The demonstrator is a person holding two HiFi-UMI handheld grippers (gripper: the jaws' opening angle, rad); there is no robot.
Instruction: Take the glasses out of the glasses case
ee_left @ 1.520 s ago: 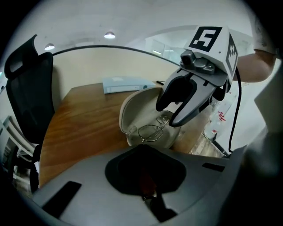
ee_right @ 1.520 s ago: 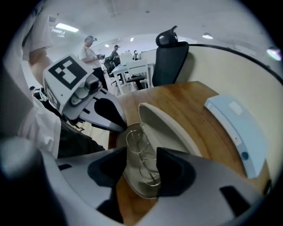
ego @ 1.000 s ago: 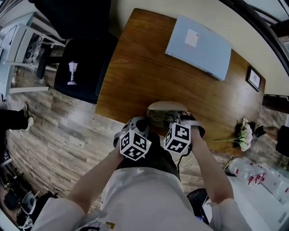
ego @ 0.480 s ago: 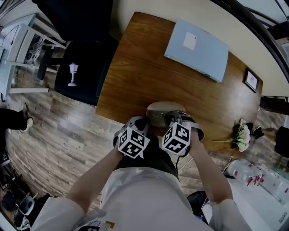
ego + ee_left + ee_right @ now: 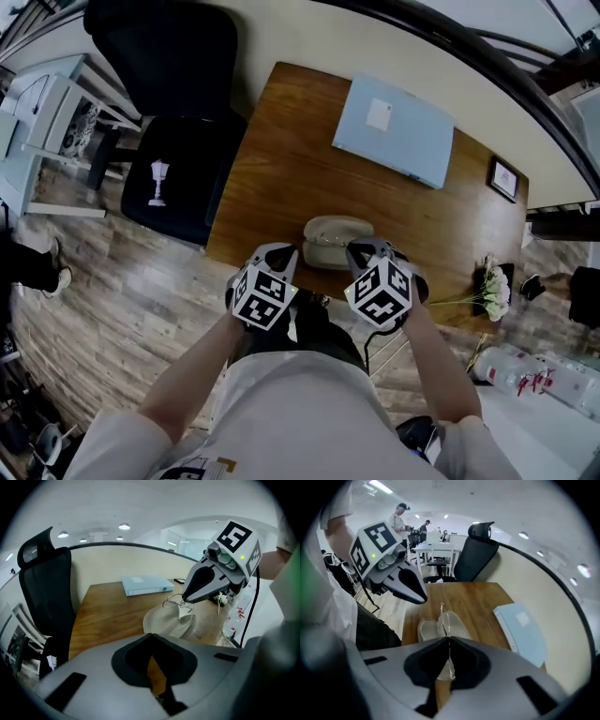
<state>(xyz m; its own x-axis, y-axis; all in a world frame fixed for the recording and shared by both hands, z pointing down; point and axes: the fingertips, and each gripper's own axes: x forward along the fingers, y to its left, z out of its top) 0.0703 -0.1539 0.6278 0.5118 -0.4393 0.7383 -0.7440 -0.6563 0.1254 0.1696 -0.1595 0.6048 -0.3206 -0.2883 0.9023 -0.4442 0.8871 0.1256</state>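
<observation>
A beige glasses case (image 5: 334, 241) lies open near the front edge of the wooden table (image 5: 281, 159). My right gripper (image 5: 366, 255) is shut on thin wire-framed glasses (image 5: 446, 625), which hang just above the case (image 5: 436, 627). The left gripper view shows the glasses (image 5: 174, 602) pinched at the right gripper's (image 5: 183, 600) tip over the case (image 5: 161, 623). My left gripper (image 5: 277, 258) hovers at the case's left side, off it. Its jaws (image 5: 151, 635) look shut with nothing between them, and its dark tip (image 5: 421, 596) points down beside the case.
A blue-grey folder (image 5: 394, 131) lies at the table's far side. A small picture frame (image 5: 503, 178) and a bunch of flowers (image 5: 497, 286) sit at the right end. A black office chair (image 5: 178, 169) stands left of the table, on wood-pattern floor.
Both grippers have risen and drawn back off the case, the left one further to the left. More of the case now shows beyond them.
</observation>
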